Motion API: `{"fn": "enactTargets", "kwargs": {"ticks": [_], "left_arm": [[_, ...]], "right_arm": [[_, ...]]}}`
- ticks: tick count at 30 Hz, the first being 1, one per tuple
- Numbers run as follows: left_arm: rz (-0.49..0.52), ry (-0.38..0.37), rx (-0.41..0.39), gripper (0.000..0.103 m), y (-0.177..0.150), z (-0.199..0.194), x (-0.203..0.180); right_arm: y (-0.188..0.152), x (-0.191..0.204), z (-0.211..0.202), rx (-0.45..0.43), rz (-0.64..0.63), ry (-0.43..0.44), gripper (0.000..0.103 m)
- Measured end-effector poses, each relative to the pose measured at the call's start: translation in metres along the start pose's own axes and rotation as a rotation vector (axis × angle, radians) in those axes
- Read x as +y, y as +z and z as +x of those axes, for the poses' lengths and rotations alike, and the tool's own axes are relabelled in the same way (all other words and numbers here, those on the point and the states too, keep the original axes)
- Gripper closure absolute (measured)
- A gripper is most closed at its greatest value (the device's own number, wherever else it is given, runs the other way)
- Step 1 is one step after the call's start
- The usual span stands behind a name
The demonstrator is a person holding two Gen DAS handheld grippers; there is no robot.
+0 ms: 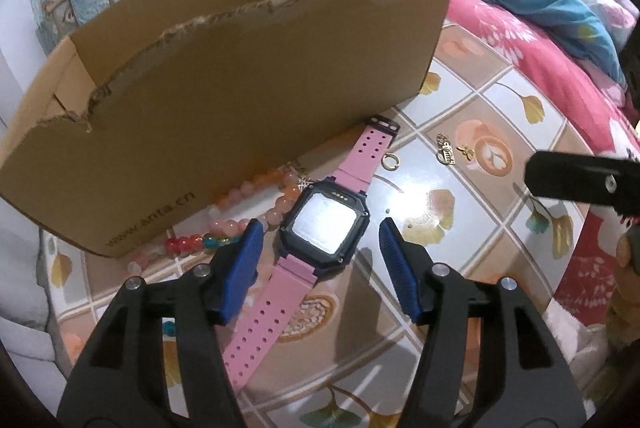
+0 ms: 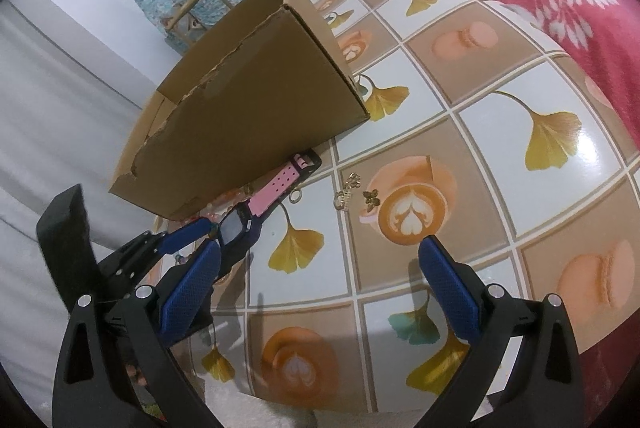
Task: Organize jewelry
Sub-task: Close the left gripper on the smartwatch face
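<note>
Left wrist view, pink watch (image 1: 325, 224) flat, strap running lower-left to upper-right

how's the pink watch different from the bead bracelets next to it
The pink watch is flat with a dark square face and holed strap; the bead bracelets are round orange, red and blue beads. The watch lies in the open; the bracelets hug the cardboard box. Both rest on the table.

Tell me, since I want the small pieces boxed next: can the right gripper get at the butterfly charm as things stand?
Probably yes. The right gripper is open and empty, and the butterfly charm lies in the open on the table ahead of it, nothing between them.
</note>
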State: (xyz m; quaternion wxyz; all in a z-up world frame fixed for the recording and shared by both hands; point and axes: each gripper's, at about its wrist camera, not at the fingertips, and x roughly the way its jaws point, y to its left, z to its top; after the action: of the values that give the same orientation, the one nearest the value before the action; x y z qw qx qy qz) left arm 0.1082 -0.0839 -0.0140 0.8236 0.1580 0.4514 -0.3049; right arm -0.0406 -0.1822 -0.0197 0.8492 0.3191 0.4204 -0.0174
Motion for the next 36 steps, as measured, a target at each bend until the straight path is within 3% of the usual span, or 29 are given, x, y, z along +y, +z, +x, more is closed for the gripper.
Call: {"fn": "enactTargets", "kwargs": {"ticks": [11,15,18,21,30,36], "left_arm": [[0.043,-0.110,0.041,0.048,-0.016,-0.009,-0.015],[0.026,-0.066,0.041,0.048,-0.017,-0.006,-0.016],[0.027,-0.012,0.047,0.060,-0.016,0.000,-0.016],[0.040,-0.002,0.040,0.062,-0.014,-0.001,-0.018],[0.034,0.005,0.011,0.063,-0.023,-0.007,-0.020],[-0.022,-0.025,-0.018,0.063,-0.037,-0.017,-0.013]], "right_arm": [[0.002,-0.004,0.006,0.020,0.019,0.003,0.006],[0.000,-0.003,0.010,0.032,0.018,0.013,0.006],[0.000,0.000,0.009,0.033,0.013,0.020,0.006],[0.000,0.002,0.008,0.030,0.010,0.028,0.006],[-0.004,0.002,0.024,0.137,0.148,0.228,0.006],[-0.010,0.015,0.038,0.198,0.171,0.279,0.009]]}}
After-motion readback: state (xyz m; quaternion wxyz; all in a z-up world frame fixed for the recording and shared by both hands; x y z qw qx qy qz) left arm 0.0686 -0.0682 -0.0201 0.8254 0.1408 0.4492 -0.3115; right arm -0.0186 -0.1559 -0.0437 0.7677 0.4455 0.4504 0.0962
